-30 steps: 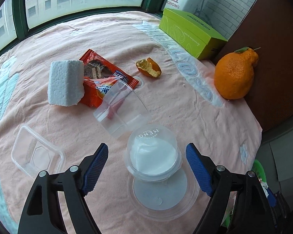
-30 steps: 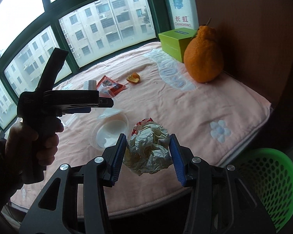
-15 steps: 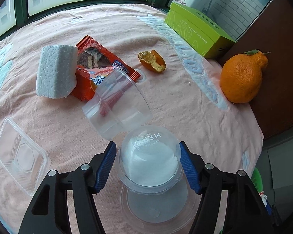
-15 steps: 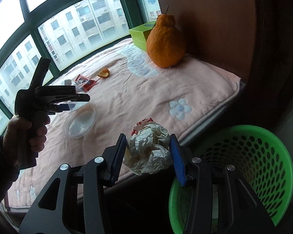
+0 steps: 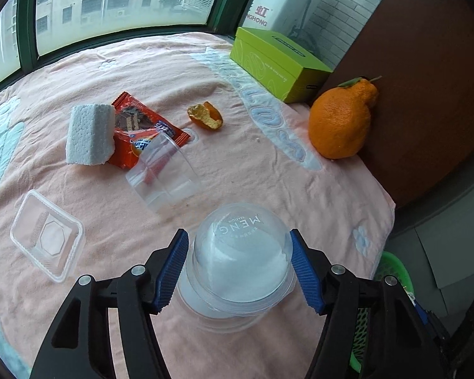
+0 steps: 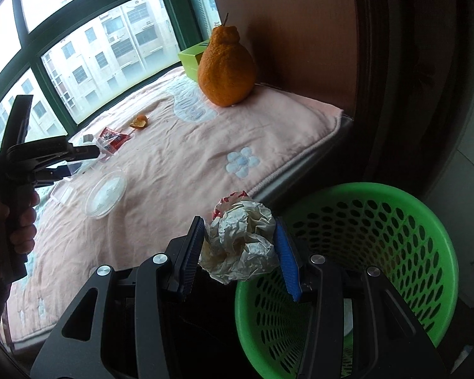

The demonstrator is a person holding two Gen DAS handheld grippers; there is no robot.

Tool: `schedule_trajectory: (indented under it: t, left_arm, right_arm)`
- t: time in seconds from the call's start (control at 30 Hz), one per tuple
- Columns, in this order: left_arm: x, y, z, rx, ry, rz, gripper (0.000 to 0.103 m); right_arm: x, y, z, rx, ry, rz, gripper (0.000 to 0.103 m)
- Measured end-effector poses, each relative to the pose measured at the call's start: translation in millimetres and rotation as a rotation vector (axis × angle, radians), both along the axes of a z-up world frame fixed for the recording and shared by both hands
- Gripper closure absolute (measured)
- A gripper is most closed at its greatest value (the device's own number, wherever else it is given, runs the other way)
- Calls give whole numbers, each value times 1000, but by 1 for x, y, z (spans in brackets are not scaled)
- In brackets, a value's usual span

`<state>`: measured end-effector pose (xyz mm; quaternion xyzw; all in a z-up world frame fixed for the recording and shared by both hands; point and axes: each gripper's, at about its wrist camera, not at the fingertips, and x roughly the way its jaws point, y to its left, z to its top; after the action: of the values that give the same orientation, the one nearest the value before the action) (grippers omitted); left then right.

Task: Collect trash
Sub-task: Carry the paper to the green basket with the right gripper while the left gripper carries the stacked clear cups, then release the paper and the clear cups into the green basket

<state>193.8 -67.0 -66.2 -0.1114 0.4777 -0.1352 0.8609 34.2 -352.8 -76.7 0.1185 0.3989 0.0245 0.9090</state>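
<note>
Pink blanket (image 5: 268, 170) covers a ledge under big windows, brown wall at right. Left gripper (image 5: 237, 267) has its blue pads touching both sides of a clear domed cup (image 5: 240, 252), clamped on it above a round clear lid (image 6: 106, 194) lying on the blanket. Farther out lie another clear cup (image 5: 162, 170) on its side, red snack wrapper (image 5: 139, 126), white foam block (image 5: 90, 134), orange peel (image 5: 205, 117), and a clear tray (image 5: 45, 240) at near left. Big orange (image 5: 341, 120) and green box (image 5: 278, 63) sit far right. Right gripper (image 6: 240, 257) is closed on a crumpled paper ball (image 6: 241, 241), off the ledge edge, just left of the green basket (image 6: 395, 252).
</note>
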Motion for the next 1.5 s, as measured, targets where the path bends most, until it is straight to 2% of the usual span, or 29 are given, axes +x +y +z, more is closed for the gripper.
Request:
schedule_trajectory:
  t: [0.23, 0.47, 0.73, 0.83, 1.23, 1.5]
  left_arm:
    - [-26, -39, 17, -28, -29, -107, 41]
    - [-45, -90, 19, -25, -24, -217, 41]
    - [-63, -147, 17, -21, -14, -328, 41]
    - [-72, -165, 13, -17, -13, -366, 40]
    - [-97, -220, -7, 19, 31, -476, 40]
    - [-107, -241, -25, 32, 74, -535, 39]
  right_arm:
    - [-20, -26, -8, -15, 26, -64, 55]
    - [-37, -47, -14, -12, 43, -113, 52]
    - [-58, -67, -16, -6, 46, -159, 43]
    - [-67, -74, -14, -6, 40, -176, 39]
    - [-104, -98, -8, -14, 12, -241, 33]
    - [-117, -109, -9, 7, 9, -277, 33]
